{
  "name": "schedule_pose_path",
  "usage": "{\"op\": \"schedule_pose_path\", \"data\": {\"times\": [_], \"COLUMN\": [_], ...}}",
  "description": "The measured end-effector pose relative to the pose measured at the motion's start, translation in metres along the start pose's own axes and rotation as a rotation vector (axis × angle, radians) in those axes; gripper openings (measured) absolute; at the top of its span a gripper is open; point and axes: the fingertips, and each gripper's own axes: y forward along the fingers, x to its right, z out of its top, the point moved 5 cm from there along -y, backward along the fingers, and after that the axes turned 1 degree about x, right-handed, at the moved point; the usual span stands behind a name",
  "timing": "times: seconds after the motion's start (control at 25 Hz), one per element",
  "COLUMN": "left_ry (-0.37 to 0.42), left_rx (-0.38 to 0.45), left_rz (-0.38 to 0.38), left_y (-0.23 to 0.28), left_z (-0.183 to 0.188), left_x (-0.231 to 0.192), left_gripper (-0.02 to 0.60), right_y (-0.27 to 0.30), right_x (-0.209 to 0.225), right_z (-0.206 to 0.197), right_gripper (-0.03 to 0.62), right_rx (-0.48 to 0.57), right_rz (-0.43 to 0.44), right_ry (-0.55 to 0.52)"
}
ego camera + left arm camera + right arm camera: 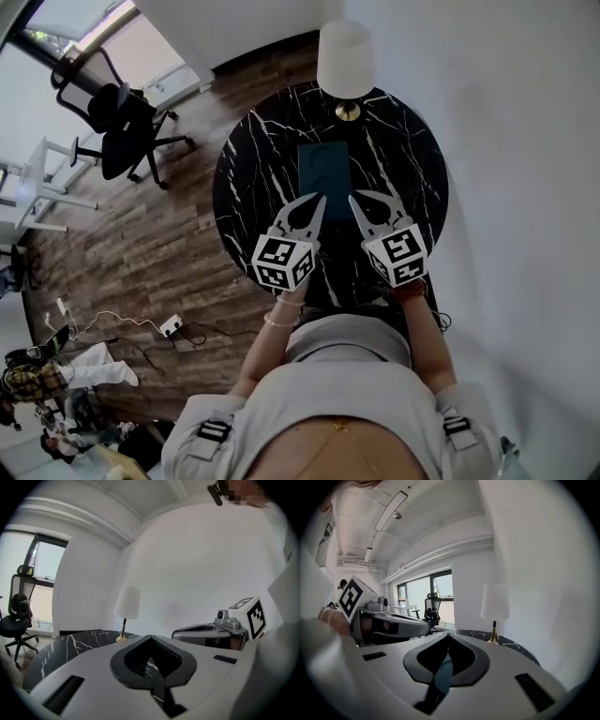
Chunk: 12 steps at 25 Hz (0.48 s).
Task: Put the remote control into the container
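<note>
Both tools are pressed together and empty. The left gripper (320,201) and the right gripper (355,201) are held side by side over the round black marble table (253,159), their tips pointing toward the white lamp (345,58) at its far edge. The teal container (323,173) lies flat mid-table, below and just beyond the two tips, and shows as a teal sliver under the right gripper's closed jaws. A faint outline marks its inside; whether that is the remote control cannot be told.

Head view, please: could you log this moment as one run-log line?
left hand-held gripper: shut, empty | right hand-held gripper: shut, empty | container: on table, beyond both
</note>
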Motion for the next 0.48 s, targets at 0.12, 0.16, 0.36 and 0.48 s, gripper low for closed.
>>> {"op": "schedule_pose_path", "data": {"times": [0.12,0.16,0.36,0.48], "left_ry": [0.0,-0.001,0.015,0.041], "left_rx": [0.039,0.05,0.104,0.131], "left_rz": [0.006,0.008,0.012,0.013], "left_y": [-0.004,-0.005,-0.012,-0.016], "left_z": [0.012,0.016,0.034,0.047], "left_x": [0.002,0.003,0.01,0.017], "left_gripper": [0.002,0.002,0.002,0.002], "right_y": [-0.005,-0.006,-0.012,-0.017], "right_x": [-0.003,-0.004,-0.01,-0.011], "right_z": [0.016,0.021,0.04,0.05], "right_gripper": [0.011,0.011,0.011,0.011], "right_rx": [0.036,0.049,0.114,0.145], "right_rz": [-0.012,-0.013,-0.016,-0.02], "right_ry": [-0.026,-0.024,-0.003,0.002]}}
